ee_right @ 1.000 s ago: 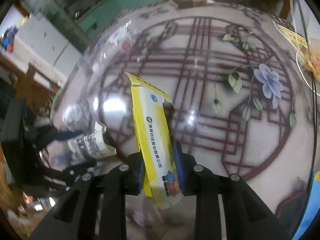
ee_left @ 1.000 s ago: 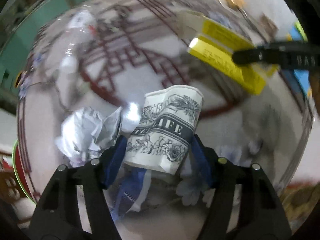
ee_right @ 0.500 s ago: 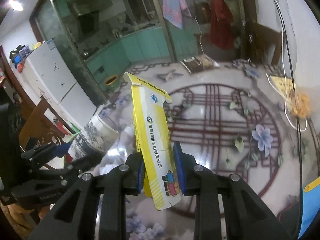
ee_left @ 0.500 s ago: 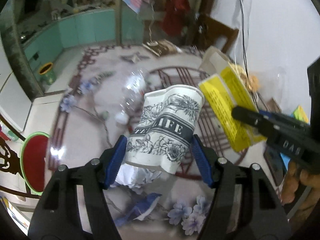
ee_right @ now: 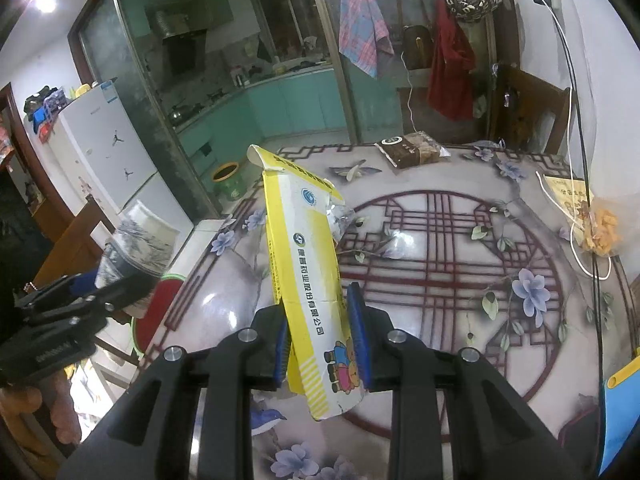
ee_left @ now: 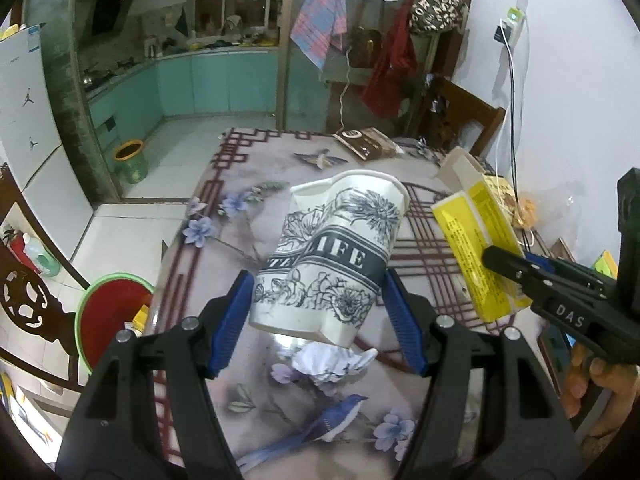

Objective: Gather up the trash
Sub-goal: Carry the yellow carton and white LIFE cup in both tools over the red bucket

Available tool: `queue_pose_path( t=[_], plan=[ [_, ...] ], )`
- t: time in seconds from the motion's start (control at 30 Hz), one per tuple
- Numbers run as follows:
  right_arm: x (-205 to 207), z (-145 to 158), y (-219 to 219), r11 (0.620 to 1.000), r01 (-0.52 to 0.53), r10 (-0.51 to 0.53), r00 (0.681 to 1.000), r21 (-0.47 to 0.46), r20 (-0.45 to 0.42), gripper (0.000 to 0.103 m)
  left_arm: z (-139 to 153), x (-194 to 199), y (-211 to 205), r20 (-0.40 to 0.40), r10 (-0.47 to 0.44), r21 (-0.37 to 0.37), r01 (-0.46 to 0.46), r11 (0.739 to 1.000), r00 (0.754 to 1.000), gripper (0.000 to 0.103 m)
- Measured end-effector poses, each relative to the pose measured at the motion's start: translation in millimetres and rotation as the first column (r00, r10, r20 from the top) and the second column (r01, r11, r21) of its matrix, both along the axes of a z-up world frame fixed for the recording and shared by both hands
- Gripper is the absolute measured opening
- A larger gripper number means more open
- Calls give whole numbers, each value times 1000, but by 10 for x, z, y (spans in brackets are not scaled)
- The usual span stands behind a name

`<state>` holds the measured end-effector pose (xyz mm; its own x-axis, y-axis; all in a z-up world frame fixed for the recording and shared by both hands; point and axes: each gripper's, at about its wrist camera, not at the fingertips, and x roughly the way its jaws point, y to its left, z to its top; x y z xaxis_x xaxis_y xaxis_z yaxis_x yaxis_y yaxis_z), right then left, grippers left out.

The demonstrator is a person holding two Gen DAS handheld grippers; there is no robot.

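Plainly, paper cup lettered "LIFE", "DAS" on right gripper

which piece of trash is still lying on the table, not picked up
The crumpled paper, lying on the table below the left gripper. The cup is held by that gripper and the yellow box by the right gripper.

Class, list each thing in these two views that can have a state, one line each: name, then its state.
paper cup: dented, tilted, held off the table
left gripper: shut on the paper cup
yellow carton: top flap torn open, held up
right gripper: shut on the yellow carton
crumpled paper: balled up, lying on the table
brown snack bag: lying flat at the table's far edge
green bin: open, beside the table
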<state>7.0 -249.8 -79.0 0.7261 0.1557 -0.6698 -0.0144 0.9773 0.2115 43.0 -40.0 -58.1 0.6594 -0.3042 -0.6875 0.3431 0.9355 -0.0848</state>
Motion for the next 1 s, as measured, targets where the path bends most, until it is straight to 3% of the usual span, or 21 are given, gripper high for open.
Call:
queue_pose_path(
  t=[0.47, 0.77, 0.9, 1.0],
  plan=[
    [156, 28, 581, 999, -31, 31, 999, -29, -10, 26, 19, 118, 631, 9, 28, -26, -28, 999, 1000, 64],
    [319, -75, 1089, 997, -58, 55, 997, -44, -52, 14, -58, 251, 1137, -18, 52, -38, -53, 998, 998, 64],
    [449, -302, 1245, 996, -49, 39, 992, -79, -122, 13, -133, 359, 1363, -48, 63, -46, -65, 997, 997, 64],
    [498, -557, 1225, 999, -17, 9, 979, -37, -204, 12, -179, 414, 1516, -63, 71, -48, -74, 996, 995, 64]
  ],
)
